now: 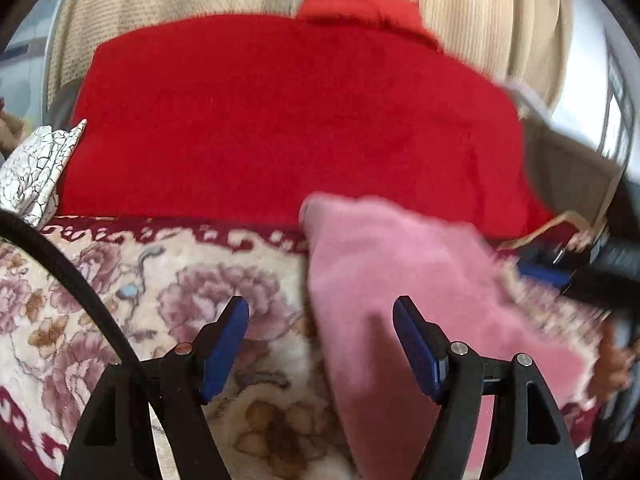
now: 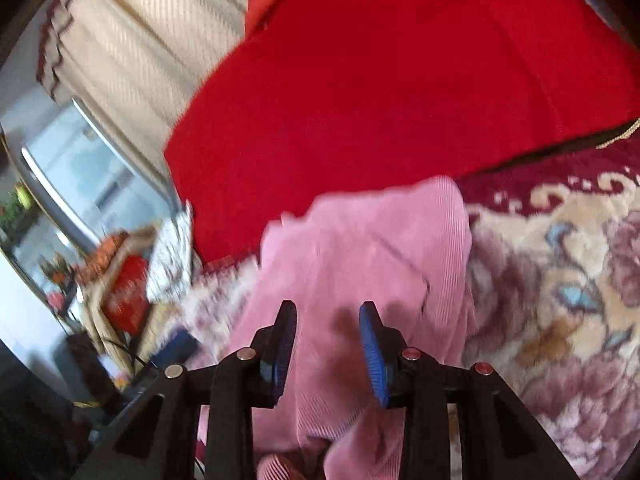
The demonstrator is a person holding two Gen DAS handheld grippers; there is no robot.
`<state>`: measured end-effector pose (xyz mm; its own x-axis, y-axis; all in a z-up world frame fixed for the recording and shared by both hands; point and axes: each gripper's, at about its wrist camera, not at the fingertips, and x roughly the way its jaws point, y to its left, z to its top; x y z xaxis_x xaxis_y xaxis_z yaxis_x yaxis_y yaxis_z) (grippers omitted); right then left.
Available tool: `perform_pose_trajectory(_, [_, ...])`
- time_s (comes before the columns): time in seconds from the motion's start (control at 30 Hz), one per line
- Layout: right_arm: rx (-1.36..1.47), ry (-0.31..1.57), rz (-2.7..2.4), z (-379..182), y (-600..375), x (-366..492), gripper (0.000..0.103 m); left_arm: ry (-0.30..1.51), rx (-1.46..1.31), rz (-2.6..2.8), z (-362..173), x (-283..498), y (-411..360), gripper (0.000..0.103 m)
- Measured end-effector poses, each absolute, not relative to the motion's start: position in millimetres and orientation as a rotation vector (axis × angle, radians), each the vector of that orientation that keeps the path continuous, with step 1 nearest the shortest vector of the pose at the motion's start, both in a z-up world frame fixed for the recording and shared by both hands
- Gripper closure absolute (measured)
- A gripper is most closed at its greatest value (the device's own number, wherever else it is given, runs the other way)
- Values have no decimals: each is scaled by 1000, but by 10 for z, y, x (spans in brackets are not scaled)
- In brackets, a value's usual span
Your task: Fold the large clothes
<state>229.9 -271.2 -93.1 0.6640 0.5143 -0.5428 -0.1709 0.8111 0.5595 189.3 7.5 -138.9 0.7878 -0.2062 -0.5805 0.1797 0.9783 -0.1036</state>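
A pink ribbed garment [image 1: 400,280] lies crumpled on a floral blanket [image 1: 120,300]. My left gripper [image 1: 320,320] is open just above it, its left finger over the blanket and its right finger over the pink cloth. In the right wrist view the same pink garment [image 2: 360,248] spreads under my right gripper [image 2: 328,324], which is open with both blue pads above the cloth and nothing between them. The right gripper also shows blurred at the right edge of the left wrist view [image 1: 600,264].
A large red pillow [image 1: 280,120] lies behind the garment, also in the right wrist view [image 2: 380,80]. A cream headboard [image 1: 480,12] stands behind it. A white cracked-pattern cushion [image 1: 36,168] is at the left. A bedside area with a red item [image 2: 124,300] is beyond the bed edge.
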Motion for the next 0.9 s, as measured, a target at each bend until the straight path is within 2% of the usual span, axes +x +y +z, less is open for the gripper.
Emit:
perform_pose_trajectory(0.17, [483, 920, 386, -1373, -2624, 2587, 66, 681, 23, -207, -1562, 1971, -164, 28])
perform_pose_trajectory(0.4, [469, 849, 408, -1124, -2703, 2324, 65, 640, 0, -159, -1376, 1835, -52, 28])
perform_pose_trajectory(0.5, [465, 814, 429, -1031, -2716, 2219, 65, 592, -42, -145, -1311, 1772, 34, 23])
perform_pose_trajectory(0.53, [458, 814, 430, -1027, -2734, 2214, 64, 604, -31, -145, -1336, 1788, 24, 23])
perform_pose_trajectory(0.57, [446, 832, 420, -1076, -2714, 2231, 58, 649, 4, -152, -1411, 1828, -26, 22])
perform_pose_trajectory(0.6, [436, 866, 401, -1154, -2667, 2273, 40, 701, 42, -163, -1512, 1882, -92, 22])
perform_pose_trajectory(0.67, [411, 931, 380, -1335, -2601, 2354, 38, 685, 41, -150, -1525, 1882, -116, 22])
perform_pose_trajectory(0.9, [423, 831, 388, -1125, -2680, 2229, 38, 618, 49, -154, -1360, 1759, -72, 23])
